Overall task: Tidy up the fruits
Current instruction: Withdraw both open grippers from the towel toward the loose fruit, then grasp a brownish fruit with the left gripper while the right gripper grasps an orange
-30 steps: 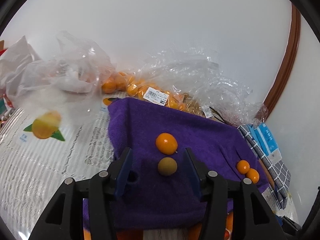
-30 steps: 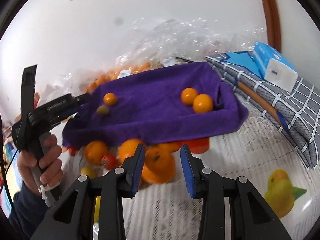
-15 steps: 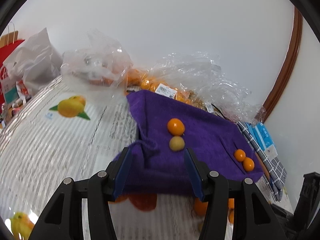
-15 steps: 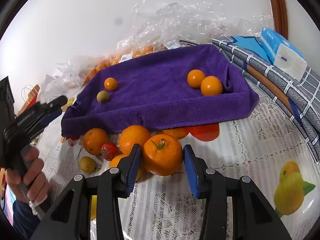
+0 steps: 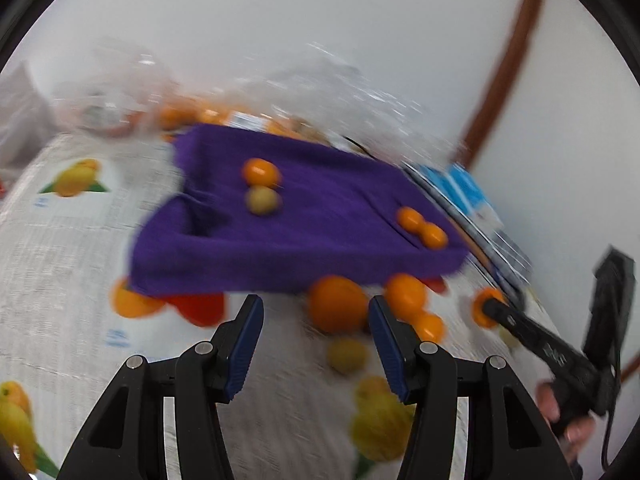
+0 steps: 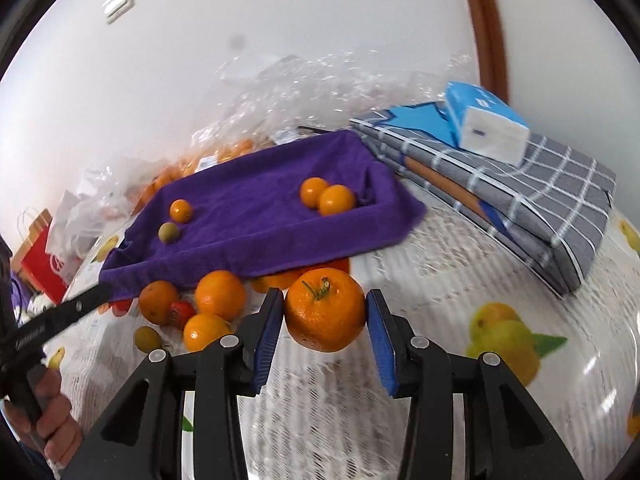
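A purple towel-lined tray (image 6: 256, 216) holds three small oranges and one greenish fruit (image 6: 168, 232); it also shows blurred in the left wrist view (image 5: 320, 216). My right gripper (image 6: 325, 314) is shut on a large orange with a stem (image 6: 324, 308), held just above the tablecloth in front of the tray. Loose oranges (image 6: 220, 294), a small red fruit (image 6: 181, 312) and a greenish fruit (image 6: 147, 339) lie left of it. My left gripper (image 5: 316, 332) is open and empty, in front of the tray near a loose orange (image 5: 338, 308).
A folded grey checked cloth (image 6: 520, 200) with a blue tissue pack (image 6: 484, 120) lies right of the tray. Clear plastic bags of oranges (image 6: 280, 96) lie behind it against the wall. A red paper bag (image 6: 40, 256) stands far left. The lace tablecloth (image 6: 460, 280) has fruit prints.
My right gripper has closed on the large orange and lifted it slightly. My left gripper has pulled back from the tray and swung right, now facing the loose fruit.
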Available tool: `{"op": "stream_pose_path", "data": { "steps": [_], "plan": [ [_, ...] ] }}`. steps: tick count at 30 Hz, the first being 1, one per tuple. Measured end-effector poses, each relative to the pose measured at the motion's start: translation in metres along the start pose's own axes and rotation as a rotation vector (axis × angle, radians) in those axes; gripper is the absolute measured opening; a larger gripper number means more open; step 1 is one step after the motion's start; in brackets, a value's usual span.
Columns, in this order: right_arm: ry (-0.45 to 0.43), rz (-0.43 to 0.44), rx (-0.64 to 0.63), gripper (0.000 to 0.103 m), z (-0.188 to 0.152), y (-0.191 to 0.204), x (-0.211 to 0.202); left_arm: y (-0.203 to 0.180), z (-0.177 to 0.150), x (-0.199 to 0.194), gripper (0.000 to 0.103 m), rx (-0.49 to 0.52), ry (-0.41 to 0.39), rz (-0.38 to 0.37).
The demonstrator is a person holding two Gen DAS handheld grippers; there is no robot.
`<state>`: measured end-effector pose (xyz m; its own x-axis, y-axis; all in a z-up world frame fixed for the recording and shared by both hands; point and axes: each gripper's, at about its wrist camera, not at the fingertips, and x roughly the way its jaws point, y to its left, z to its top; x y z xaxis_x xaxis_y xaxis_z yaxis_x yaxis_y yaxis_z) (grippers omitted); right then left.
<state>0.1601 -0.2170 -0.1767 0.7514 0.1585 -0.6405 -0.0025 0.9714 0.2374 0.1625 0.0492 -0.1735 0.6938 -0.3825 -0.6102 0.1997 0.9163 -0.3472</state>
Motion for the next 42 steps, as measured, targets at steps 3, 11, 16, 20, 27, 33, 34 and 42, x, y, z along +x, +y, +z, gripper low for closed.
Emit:
{"op": "stream_pose_path", "data": {
  "steps": [3, 11, 16, 20, 27, 33, 34, 42],
  "plan": [
    [-0.006, -0.005, 0.008, 0.042, -0.001, 0.0, -0.001, -0.016, -0.007, 0.01, 0.052, 0.075, 0.042, 0.055],
    [0.014, 0.004, -0.03, 0.042, -0.002, 0.009, 0.002, -0.029, -0.011, 0.035, 0.025, 0.148, 0.166, 0.1],
    [0.01, 0.002, -0.023, 0.042, -0.002, 0.008, 0.002, -0.023, -0.01, 0.025, 0.025, 0.11, 0.143, 0.058],
    [0.012, 0.002, -0.016, 0.042, -0.002, 0.007, 0.002, -0.019, -0.008, 0.025, 0.025, 0.084, 0.134, 0.032],
    [-0.002, 0.005, -0.022, 0.042, -0.002, 0.009, 0.0, -0.024, -0.01, 0.014, 0.025, 0.094, 0.072, 0.014],
    [-0.01, 0.008, -0.021, 0.042, -0.002, 0.008, -0.002, -0.017, -0.007, -0.007, 0.025, 0.045, -0.066, 0.021],
    [-0.011, 0.009, -0.025, 0.042, -0.002, 0.009, -0.002, -0.016, -0.006, -0.01, 0.025, 0.039, -0.082, 0.028],
    [-0.036, 0.039, -0.06, 0.042, -0.004, 0.015, -0.008, -0.005, -0.002, -0.018, 0.025, -0.012, -0.143, 0.063]
  ]
}}
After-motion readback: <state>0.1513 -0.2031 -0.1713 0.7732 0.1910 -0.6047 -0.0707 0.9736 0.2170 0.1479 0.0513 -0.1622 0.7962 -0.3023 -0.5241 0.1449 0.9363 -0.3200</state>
